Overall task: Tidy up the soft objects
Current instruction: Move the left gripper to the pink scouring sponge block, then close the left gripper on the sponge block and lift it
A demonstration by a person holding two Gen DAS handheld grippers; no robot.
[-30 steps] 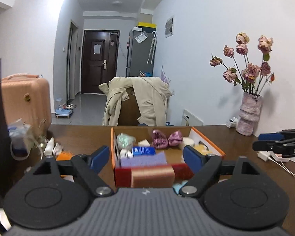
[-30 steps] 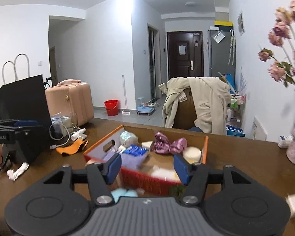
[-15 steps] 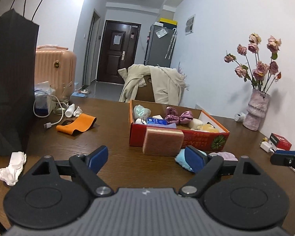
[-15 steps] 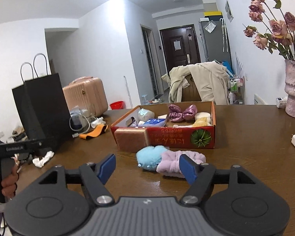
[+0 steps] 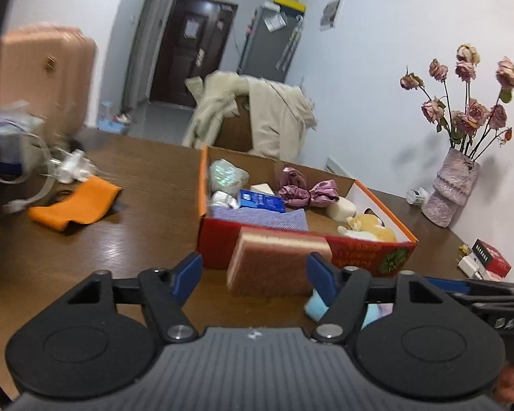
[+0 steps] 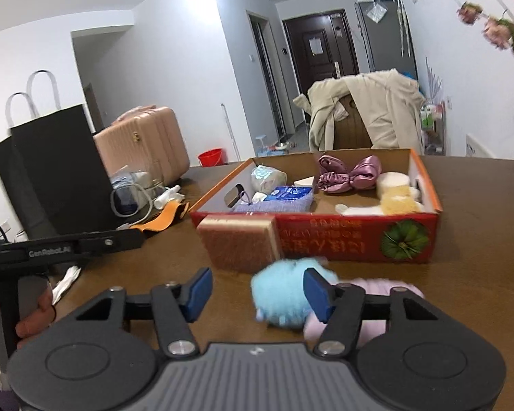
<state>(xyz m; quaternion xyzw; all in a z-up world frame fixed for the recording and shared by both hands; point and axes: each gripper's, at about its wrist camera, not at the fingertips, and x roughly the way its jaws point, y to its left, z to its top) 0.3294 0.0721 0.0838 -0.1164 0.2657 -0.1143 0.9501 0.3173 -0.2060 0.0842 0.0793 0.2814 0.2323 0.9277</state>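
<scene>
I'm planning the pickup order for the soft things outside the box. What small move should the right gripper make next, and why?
Probably ease the right gripper forward and down around the blue fluffy ball. Its jaws, just closing, stand open and empty, and the ball lies on the table right ahead, outside the red box, nearer than the sponge.
</scene>
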